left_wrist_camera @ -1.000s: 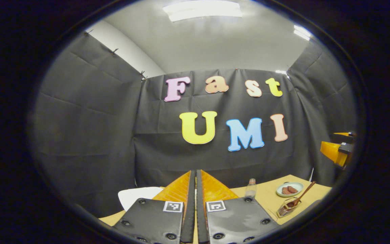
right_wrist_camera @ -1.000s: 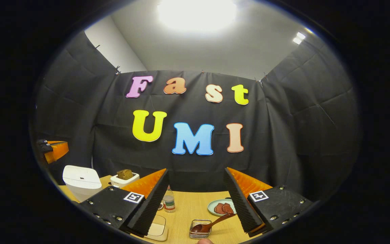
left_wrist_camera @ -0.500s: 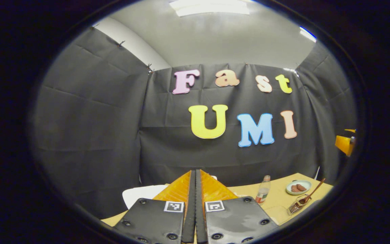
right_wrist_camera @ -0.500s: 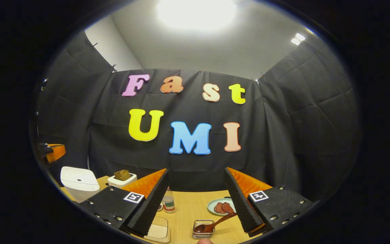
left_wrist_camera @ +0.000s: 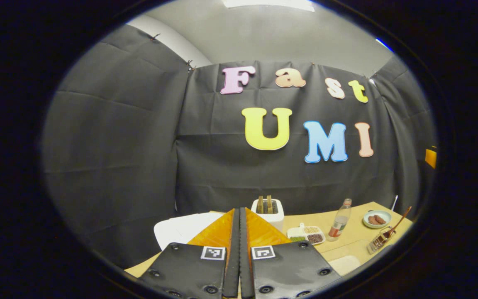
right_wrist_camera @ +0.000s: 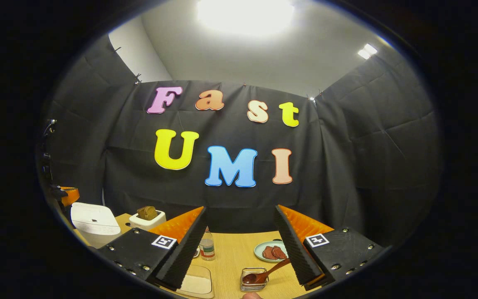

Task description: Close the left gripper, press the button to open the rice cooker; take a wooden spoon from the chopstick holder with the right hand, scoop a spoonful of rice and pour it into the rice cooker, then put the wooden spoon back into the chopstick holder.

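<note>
My left gripper is shut with nothing between its fingers, held above the table's left end. The white rice cooker, lid down, lies just beyond and left of its tips. In the right gripper view the rice cooker stands at the far left. The wooden spoon leans out of a small wire chopstick holder, bowl down. My right gripper is open and empty, above and short of that holder. In the left gripper view, the chopstick holder and wooden spoon sit at the far right.
On the wooden table stand a white toaster with bread, a divided dish of grains, a small bottle and a plate of meat slices. A shallow clear box with pale filling lies near the front.
The left gripper has tipped downward while staying shut, bringing the toaster and grain dish into its view. The right gripper has drifted slightly and stays open.
</note>
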The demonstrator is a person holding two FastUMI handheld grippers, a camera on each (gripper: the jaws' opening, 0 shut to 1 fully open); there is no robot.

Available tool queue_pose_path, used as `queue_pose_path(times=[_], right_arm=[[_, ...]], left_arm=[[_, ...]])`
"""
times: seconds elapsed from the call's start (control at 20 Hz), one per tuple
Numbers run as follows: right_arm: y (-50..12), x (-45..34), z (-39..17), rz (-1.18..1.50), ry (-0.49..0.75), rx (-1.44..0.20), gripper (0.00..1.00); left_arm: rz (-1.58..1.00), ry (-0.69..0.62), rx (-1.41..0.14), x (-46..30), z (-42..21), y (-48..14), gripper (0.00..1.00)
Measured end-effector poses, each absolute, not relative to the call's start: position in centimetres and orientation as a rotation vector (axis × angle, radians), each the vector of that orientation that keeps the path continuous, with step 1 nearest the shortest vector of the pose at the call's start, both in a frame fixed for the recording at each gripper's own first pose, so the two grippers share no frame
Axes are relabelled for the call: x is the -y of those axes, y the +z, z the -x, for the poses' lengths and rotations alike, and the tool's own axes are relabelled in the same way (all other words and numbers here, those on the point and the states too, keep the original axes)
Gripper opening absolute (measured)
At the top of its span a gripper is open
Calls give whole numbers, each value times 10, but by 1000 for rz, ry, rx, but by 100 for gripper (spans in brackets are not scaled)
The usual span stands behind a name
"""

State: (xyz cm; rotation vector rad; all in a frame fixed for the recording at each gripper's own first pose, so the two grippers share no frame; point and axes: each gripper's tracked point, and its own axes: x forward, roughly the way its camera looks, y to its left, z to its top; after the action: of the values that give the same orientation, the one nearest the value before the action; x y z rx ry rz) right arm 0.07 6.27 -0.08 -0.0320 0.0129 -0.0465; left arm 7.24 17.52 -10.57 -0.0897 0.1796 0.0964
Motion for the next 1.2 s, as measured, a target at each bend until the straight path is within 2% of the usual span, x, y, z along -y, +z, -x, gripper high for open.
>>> queue_pose_path(times=[0.75, 1.2], right_arm=[[-5, -76, 8, 107, -97, -48, 97], [3, -77, 7, 116, -71, -32, 97]], left_arm=[[181, 79, -413, -192, -103, -236, 11], [205, 129, -423, -190, -102, -236, 10]])
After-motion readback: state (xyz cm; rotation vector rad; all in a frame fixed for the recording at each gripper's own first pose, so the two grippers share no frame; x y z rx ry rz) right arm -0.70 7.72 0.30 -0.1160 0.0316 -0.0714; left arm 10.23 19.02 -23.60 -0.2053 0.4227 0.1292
